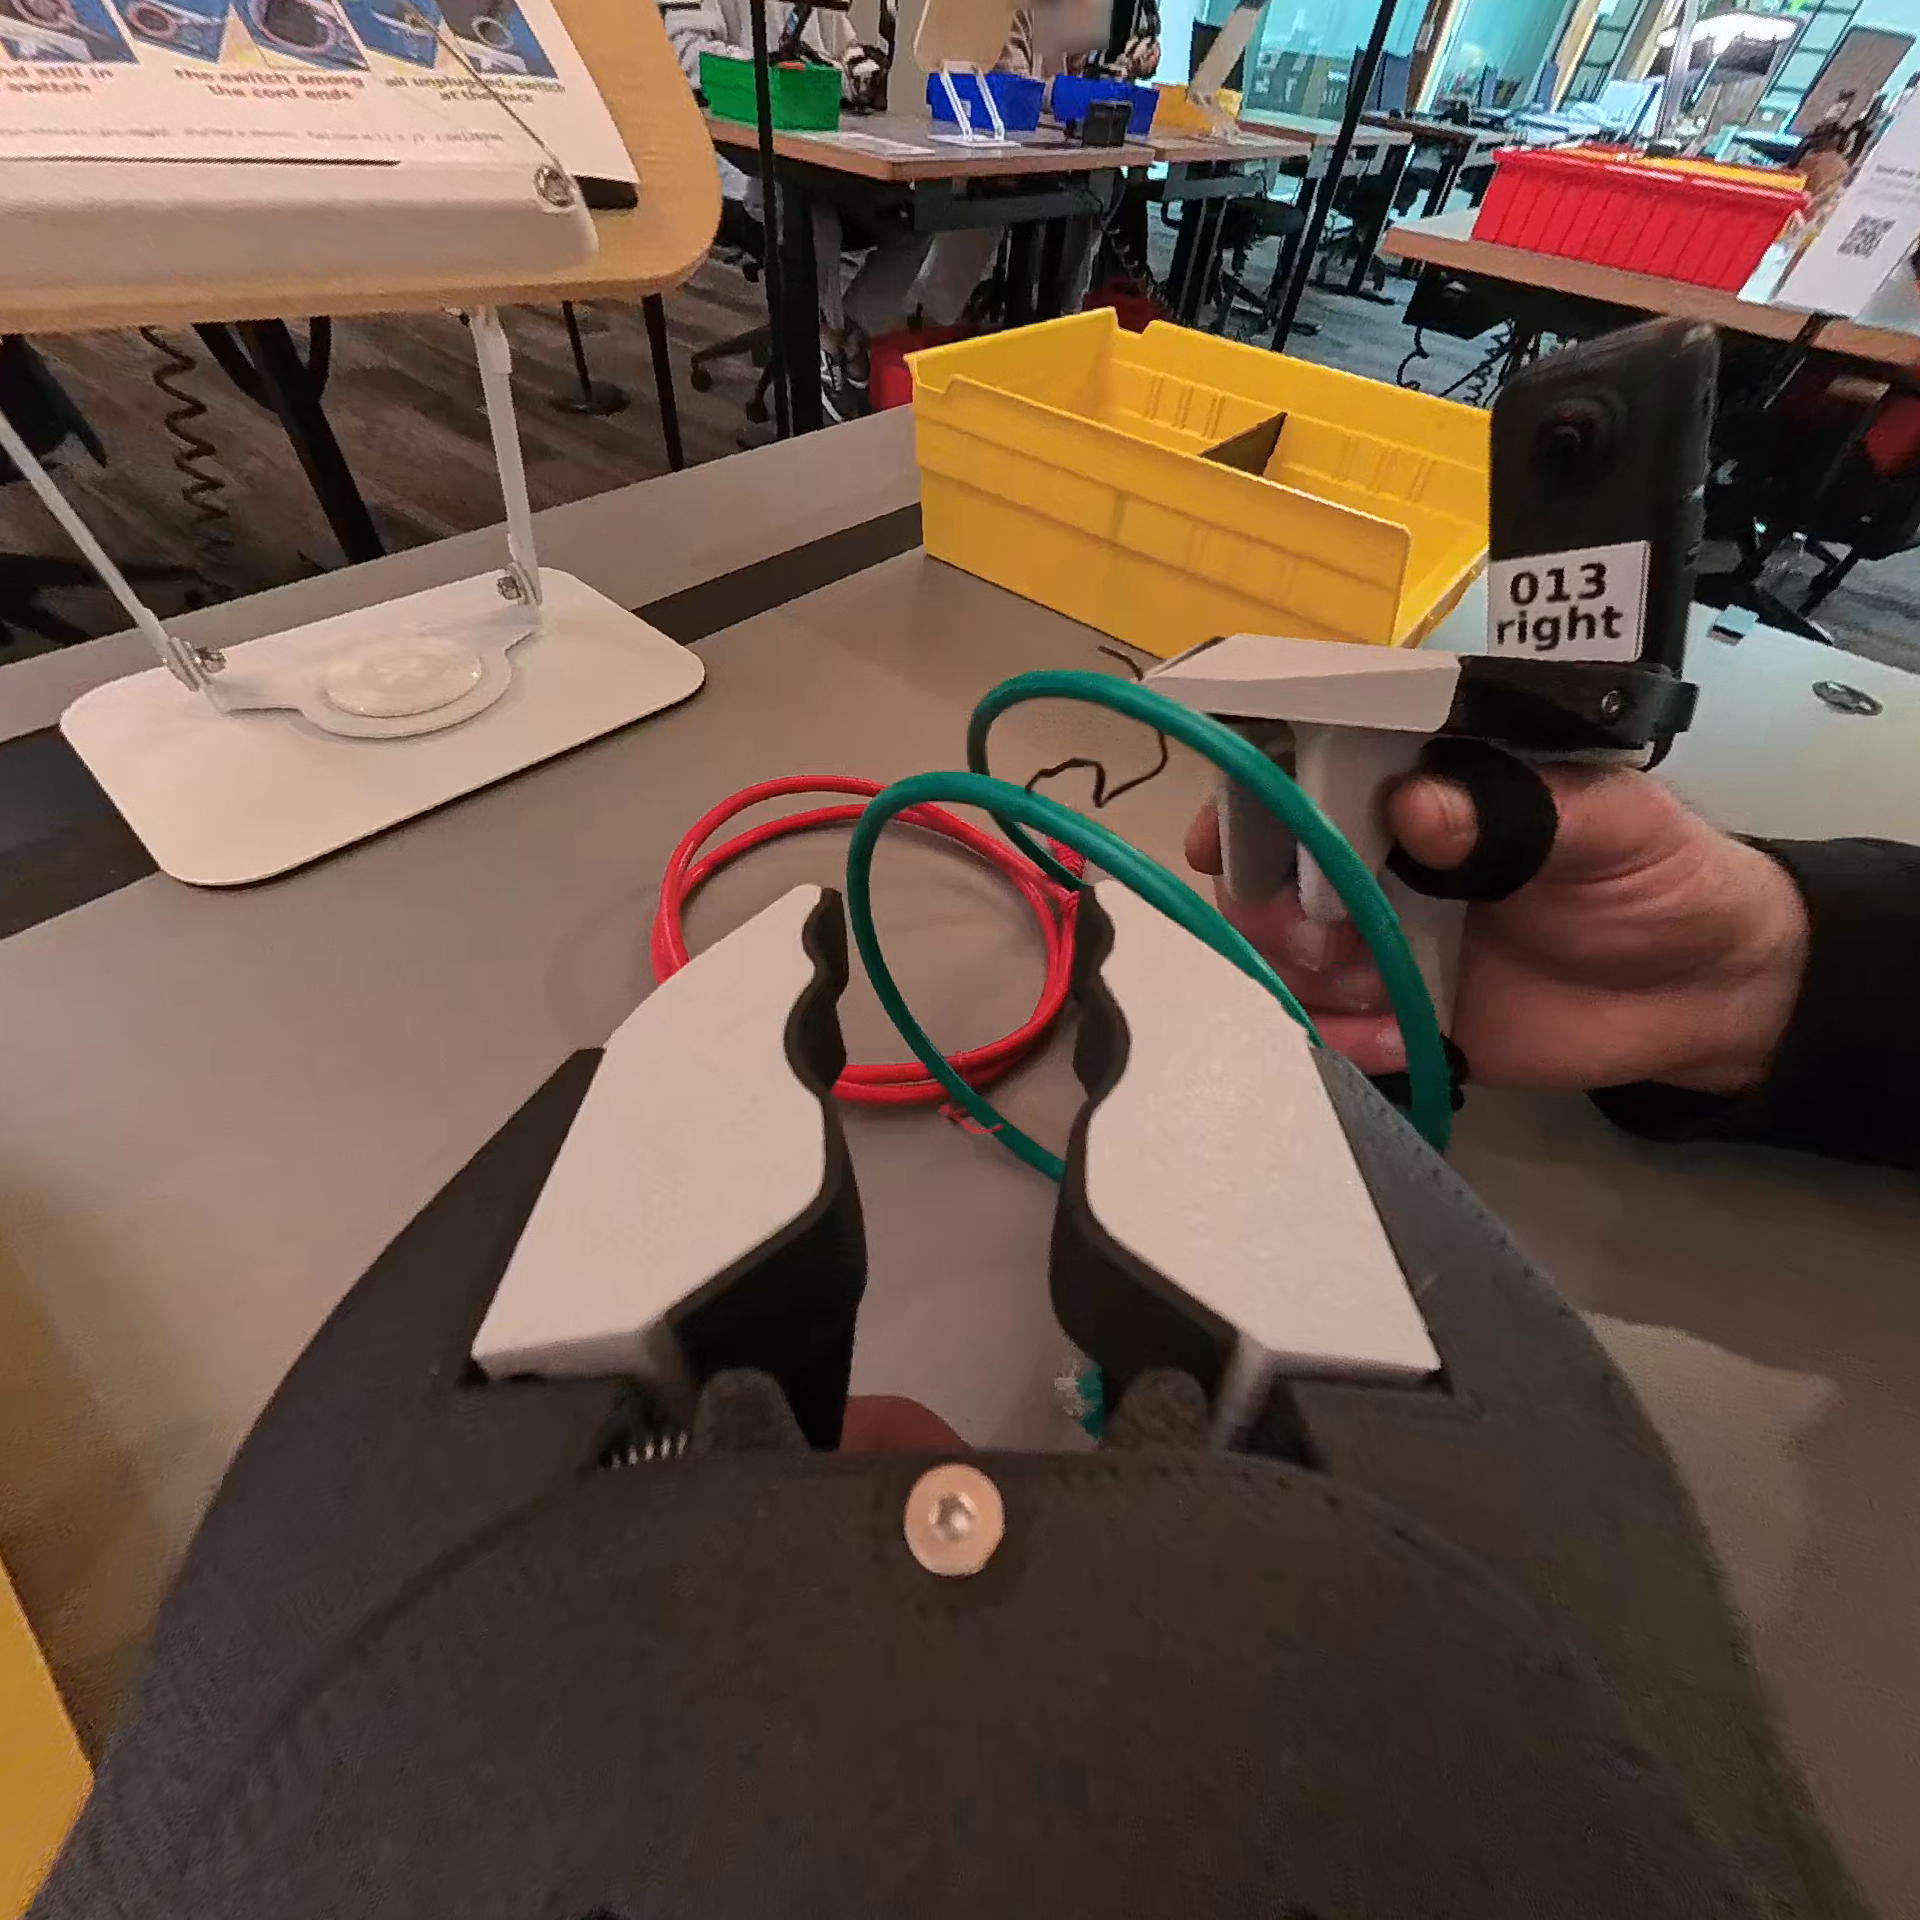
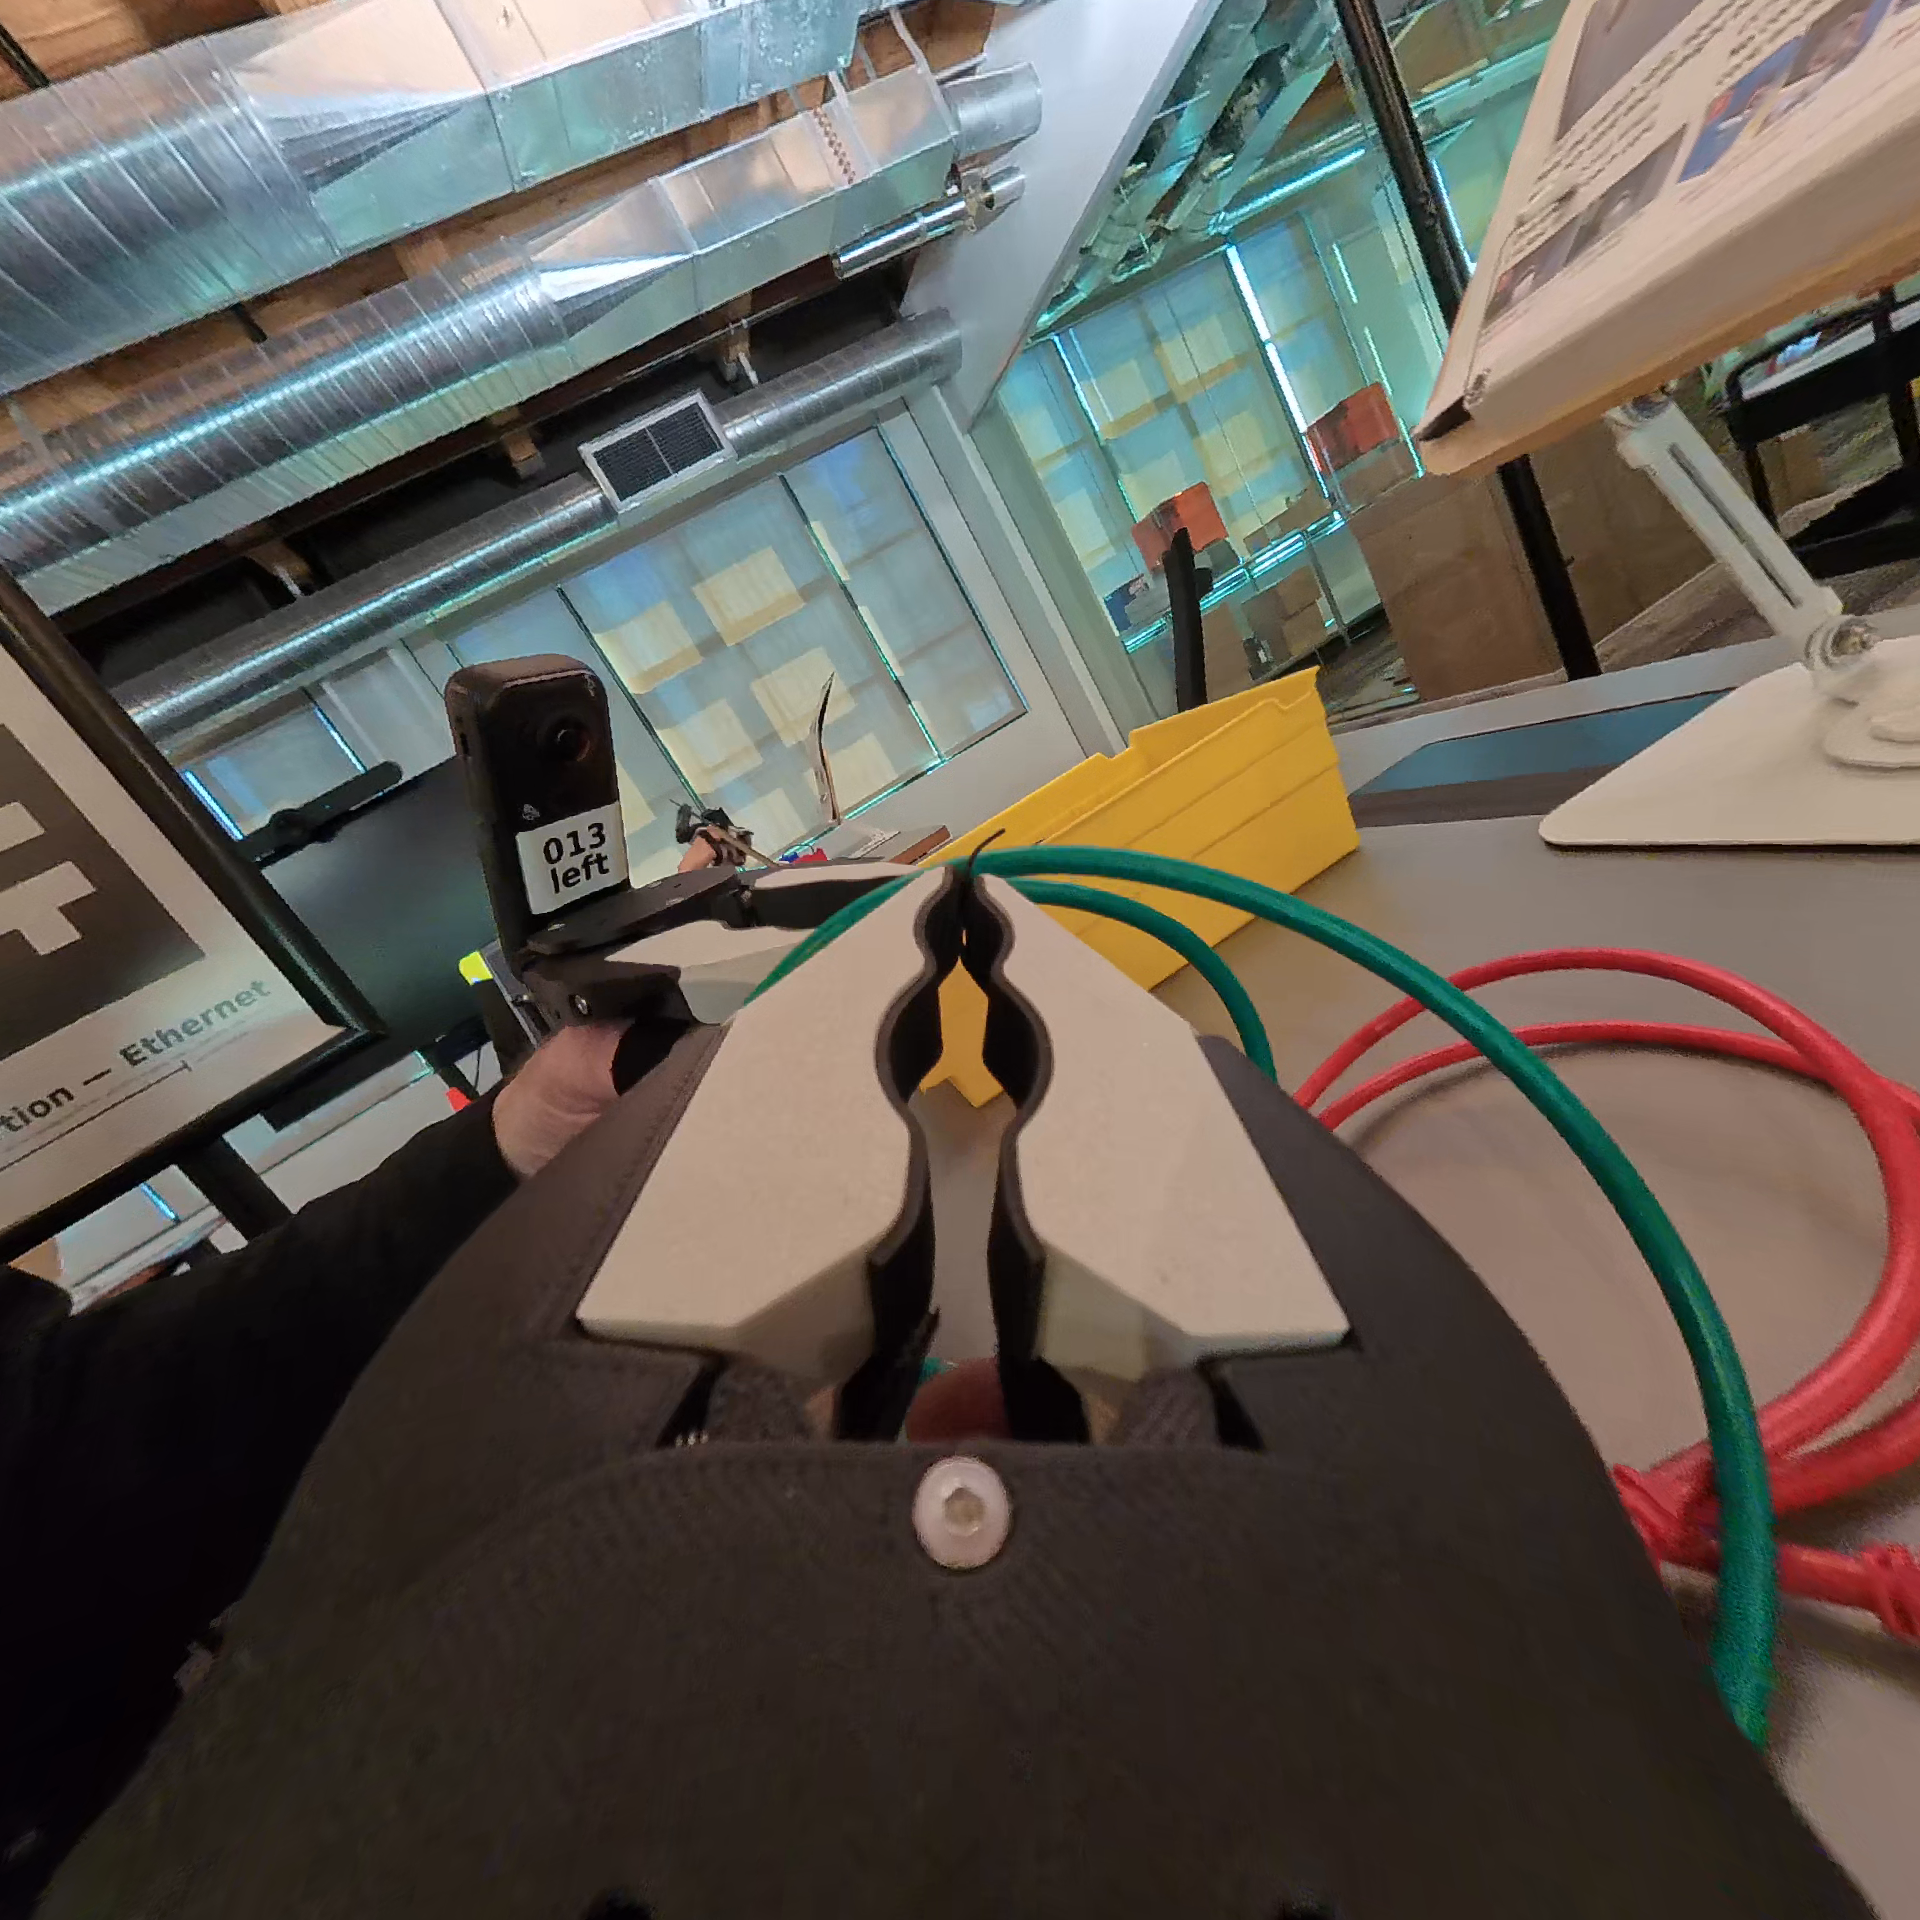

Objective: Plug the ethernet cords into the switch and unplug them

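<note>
My right claw (image 2: 961, 883) pinches a black tie on the green cord (image 2: 1621, 1164); my left claw (image 1: 956, 914) gapes around its loop above the counter (image 1: 416, 987).

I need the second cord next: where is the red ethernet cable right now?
The coiled red ethernet cable lies on the grey table, just ahead of the left hand-held gripper, under the green cable's loops.

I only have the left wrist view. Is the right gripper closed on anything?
Observer: Yes. The right wrist view shows the right gripper shut at its tips on a thin black tie, next to the green cord.
Operator: Any plug in sight there?
Observer: A red plug shows at the lower right, just past the green cord.
Operator: And the switch?
Observer: No switch there either. A framed sign stands at the far left.
</note>
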Demonstrator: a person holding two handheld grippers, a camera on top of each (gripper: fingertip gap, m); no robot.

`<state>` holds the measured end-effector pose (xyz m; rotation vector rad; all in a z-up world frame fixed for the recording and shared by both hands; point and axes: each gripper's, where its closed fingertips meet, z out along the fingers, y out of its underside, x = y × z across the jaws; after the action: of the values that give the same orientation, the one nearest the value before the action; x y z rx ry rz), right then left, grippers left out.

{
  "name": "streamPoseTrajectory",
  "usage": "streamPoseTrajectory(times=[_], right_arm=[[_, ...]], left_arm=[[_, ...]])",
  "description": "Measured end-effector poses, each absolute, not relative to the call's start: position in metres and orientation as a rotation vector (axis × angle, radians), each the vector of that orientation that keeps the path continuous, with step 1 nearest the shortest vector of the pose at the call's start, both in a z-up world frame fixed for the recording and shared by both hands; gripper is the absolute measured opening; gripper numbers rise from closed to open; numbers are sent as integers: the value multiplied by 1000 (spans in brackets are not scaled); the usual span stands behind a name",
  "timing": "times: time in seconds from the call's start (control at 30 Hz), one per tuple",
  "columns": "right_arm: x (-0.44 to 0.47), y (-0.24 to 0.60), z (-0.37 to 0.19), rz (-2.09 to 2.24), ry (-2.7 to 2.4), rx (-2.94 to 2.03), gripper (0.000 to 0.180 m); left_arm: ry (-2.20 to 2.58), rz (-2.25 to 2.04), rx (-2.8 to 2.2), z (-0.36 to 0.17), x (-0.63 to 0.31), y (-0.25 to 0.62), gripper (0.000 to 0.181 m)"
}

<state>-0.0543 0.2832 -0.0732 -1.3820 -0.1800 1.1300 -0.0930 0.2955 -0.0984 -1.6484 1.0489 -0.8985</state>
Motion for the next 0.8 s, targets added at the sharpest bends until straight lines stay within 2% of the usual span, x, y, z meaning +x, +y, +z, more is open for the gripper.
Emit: streamPoseTrajectory(times=[0.8], right_arm=[[-60,281,-72,1105,-218,-1412,0]], left_arm=[[1063,-1001,-1666,-93,-78,290,39]])
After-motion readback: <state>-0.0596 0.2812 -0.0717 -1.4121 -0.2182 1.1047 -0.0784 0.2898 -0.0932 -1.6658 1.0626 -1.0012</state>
